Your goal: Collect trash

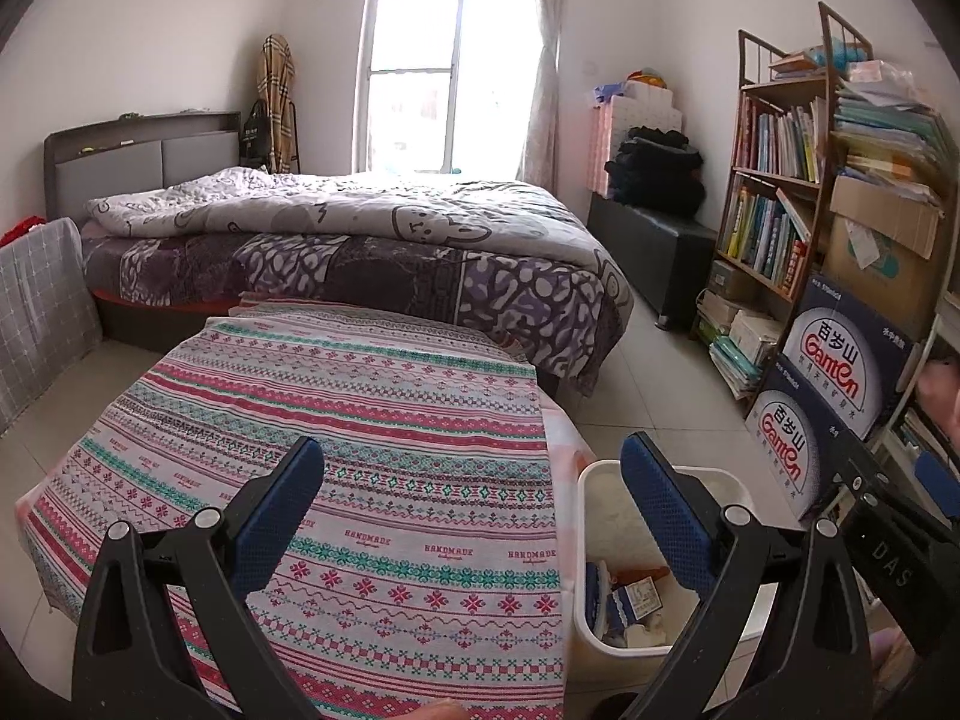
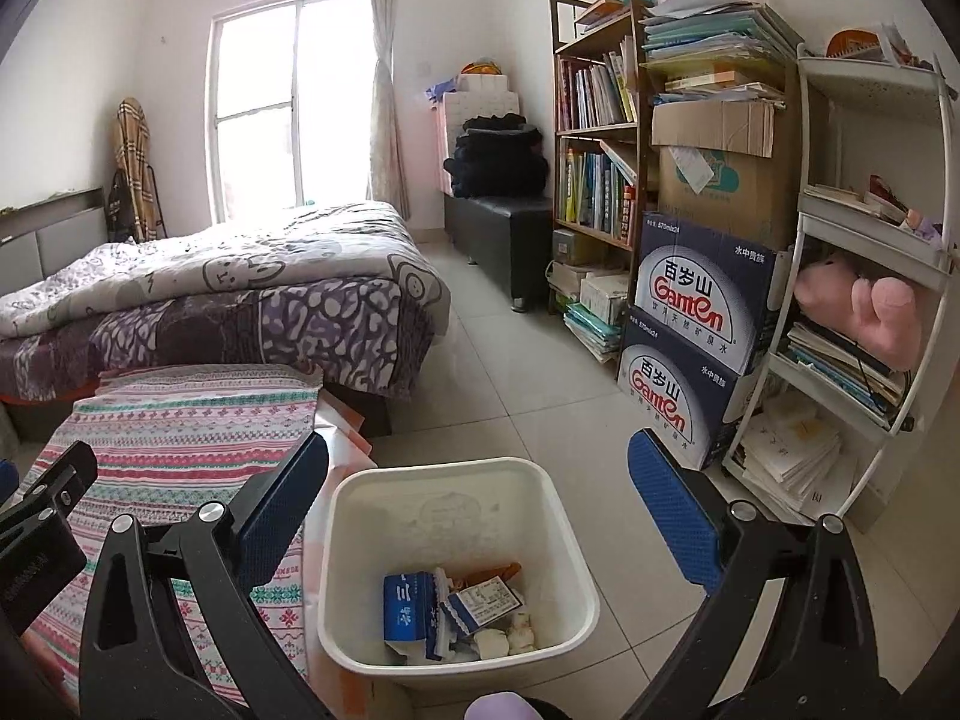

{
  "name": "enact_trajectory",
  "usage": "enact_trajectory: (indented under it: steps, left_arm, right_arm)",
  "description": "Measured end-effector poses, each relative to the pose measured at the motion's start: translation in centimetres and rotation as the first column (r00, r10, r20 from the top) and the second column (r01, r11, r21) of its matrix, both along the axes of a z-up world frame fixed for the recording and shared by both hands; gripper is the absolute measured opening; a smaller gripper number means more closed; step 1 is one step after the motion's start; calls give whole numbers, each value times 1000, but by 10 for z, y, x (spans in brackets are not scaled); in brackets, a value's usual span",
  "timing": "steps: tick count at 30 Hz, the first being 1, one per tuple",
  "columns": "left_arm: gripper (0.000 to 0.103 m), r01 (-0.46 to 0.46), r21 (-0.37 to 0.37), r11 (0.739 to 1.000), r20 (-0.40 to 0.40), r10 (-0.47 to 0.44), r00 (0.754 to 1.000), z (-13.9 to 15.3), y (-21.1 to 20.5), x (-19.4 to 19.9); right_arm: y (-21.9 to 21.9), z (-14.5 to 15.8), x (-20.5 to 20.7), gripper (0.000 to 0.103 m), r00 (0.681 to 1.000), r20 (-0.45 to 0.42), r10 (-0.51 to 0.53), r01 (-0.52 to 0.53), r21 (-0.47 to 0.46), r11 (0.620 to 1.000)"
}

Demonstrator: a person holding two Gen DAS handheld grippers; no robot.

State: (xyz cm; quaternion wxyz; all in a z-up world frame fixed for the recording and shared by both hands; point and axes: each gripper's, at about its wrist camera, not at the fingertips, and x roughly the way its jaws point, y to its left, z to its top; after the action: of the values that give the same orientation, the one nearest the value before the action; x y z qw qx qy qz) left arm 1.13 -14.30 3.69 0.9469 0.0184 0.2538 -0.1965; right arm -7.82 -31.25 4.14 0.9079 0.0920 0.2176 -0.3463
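Note:
A white plastic bin stands on the floor beside the table, and in the left wrist view the same bin shows at lower right. Inside lie trash pieces: a blue carton, a torn blue-and-white wrapper, crumpled white scraps. My right gripper hovers open above the bin with nothing between its blue pads. My left gripper is open over the patterned tablecloth, holding nothing. The right gripper's body shows at the left view's right edge.
A bed with a grey quilt lies beyond the table. Bookshelves, stacked water cartons, a white rack with a pink plush and floor-level paper piles line the right wall. A black bench stands near the window.

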Motion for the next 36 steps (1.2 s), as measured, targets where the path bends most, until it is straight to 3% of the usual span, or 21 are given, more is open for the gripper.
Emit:
enact_trajectory:
  steps: [36]
  left_arm:
    - [96, 0, 15, 1000, 4, 0, 1000, -2, -3, -2]
  right_arm:
    - [2, -4, 1, 96, 1000, -10, -2, 2, 20, 1000]
